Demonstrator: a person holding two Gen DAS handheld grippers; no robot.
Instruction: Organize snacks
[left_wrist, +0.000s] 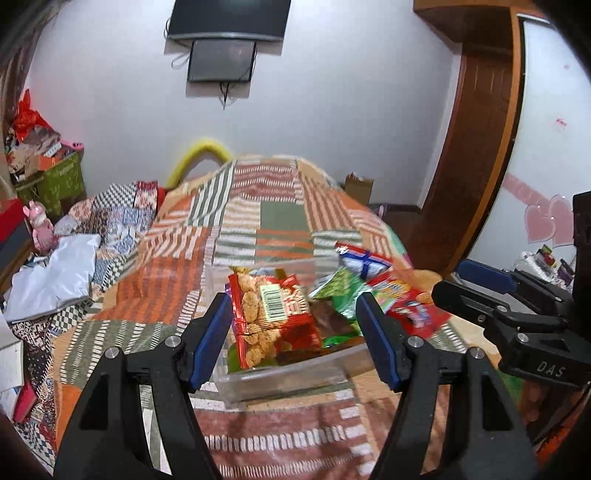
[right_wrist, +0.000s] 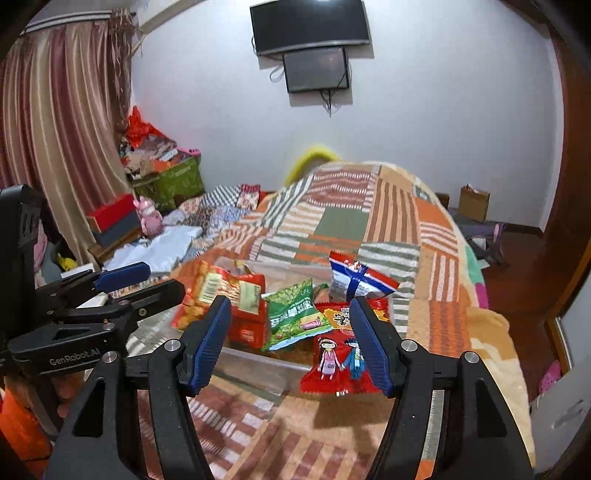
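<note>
A clear plastic box (left_wrist: 280, 380) sits on the patchwork bed. A red cracker packet (left_wrist: 273, 317) lies in it beside a green packet (left_wrist: 343, 291). A blue, white and red packet (left_wrist: 362, 258) and a red packet with cartoon figures (left_wrist: 410, 306) lie at its right side. My left gripper (left_wrist: 295, 339) hovers open just short of the box, pads clear of the cracker packet. My right gripper (right_wrist: 288, 345) is open too, above the box's (right_wrist: 255, 363) near wall, with the cartoon packet (right_wrist: 332, 358) beside its right finger, not pinched. Each gripper shows at the edge of the other's view.
The bedspread (left_wrist: 258, 206) stretches away to the white wall with two screens (right_wrist: 310, 26). A white plastic bag (left_wrist: 55, 273), a pink toy (right_wrist: 149, 216) and piled boxes (right_wrist: 166, 177) crowd the left. A wooden door (left_wrist: 476, 147) and a cardboard box (right_wrist: 474, 203) are on the right.
</note>
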